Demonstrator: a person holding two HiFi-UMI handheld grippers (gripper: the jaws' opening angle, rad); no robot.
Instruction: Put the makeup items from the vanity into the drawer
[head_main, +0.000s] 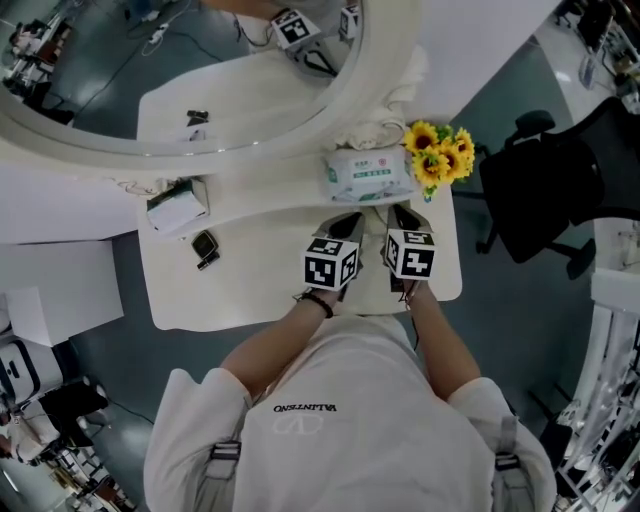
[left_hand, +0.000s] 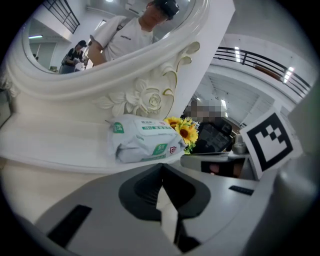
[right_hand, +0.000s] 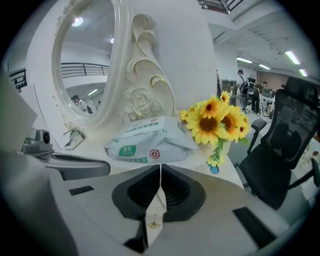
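Vanity top: white surface is carrying all the things, and an oval mirror in a carved white frame is standing along its back edge.
Left gripper: is hovering over the front right part of the surface and pointing toward the back edge. Its jaws are pressing together tip on tip, and nothing is sitting between them.
Right gripper: is hovering just beside the left one, nearer to the right edge. Its jaws are also pressing together, with nothing between them.
Small black case: is lying flat near the left edge of the surface, well apart from both grippers. It is too small to tell what kind of makeup item it is.
White box: is lying just behind the black case, toward the back left corner, a little turned.
Pack of wet wipes: is lying near the back edge, toward the right corner, straight ahead of both grippers and apart from them.
Sunflowers: are standing at the back right corner, just beside the pack.
Office chair: black, is standing on the floor beyond the right edge.
Person: is wearing a white T-shirt and is reaching both arms over the front edge.
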